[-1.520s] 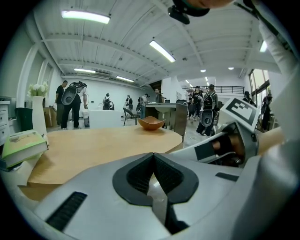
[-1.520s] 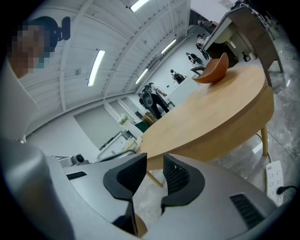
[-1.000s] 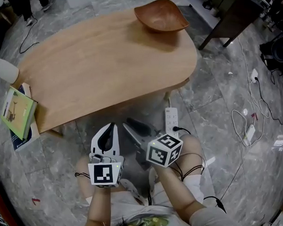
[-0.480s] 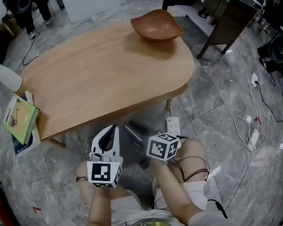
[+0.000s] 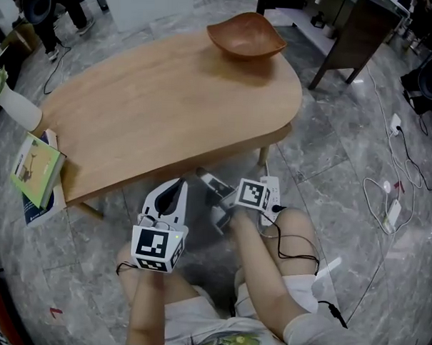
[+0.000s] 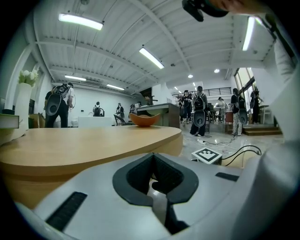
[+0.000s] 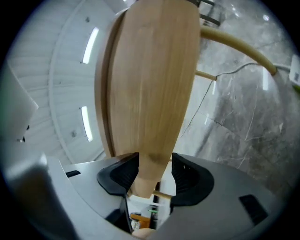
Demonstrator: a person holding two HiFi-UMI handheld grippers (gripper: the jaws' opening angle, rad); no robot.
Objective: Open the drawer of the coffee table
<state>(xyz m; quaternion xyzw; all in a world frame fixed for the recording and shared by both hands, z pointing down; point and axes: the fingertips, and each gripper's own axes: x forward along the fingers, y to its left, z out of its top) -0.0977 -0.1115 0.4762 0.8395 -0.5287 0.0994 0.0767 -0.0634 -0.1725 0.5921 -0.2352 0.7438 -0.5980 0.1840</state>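
Person seated low on the grey marble floor (image 5: 331, 159), knees up, at the near edge of an oval wooden coffee table (image 5: 169, 102).

Right claw (image 7: 151, 174): rolled onto its side, pointing level at the table's near edge. Jaws apart and they have just been opening. The wooden side band under the top stands between them. One pad is at or very near the wood, the other is clear of it, so there is no clamp. The marker cube (image 5: 252, 193) faces up in the head view.

Left claw (image 5: 177, 190): jaws together, nothing between them. It sits just beside the right claw, short of the table's edge, aimed across the top at about surface height.

Drawer: cannot be told apart from the side band in any view. No seam or pull can be made out where the right claw sits.

On the table, far end: a shallow wooden bowl (image 5: 246, 35).

Off the left end: a white vase (image 5: 17, 108), and a green-covered book (image 5: 36, 169) lying on a second book.

On the floor by the person's right knee: a white power strip (image 5: 271, 192), cable attached.
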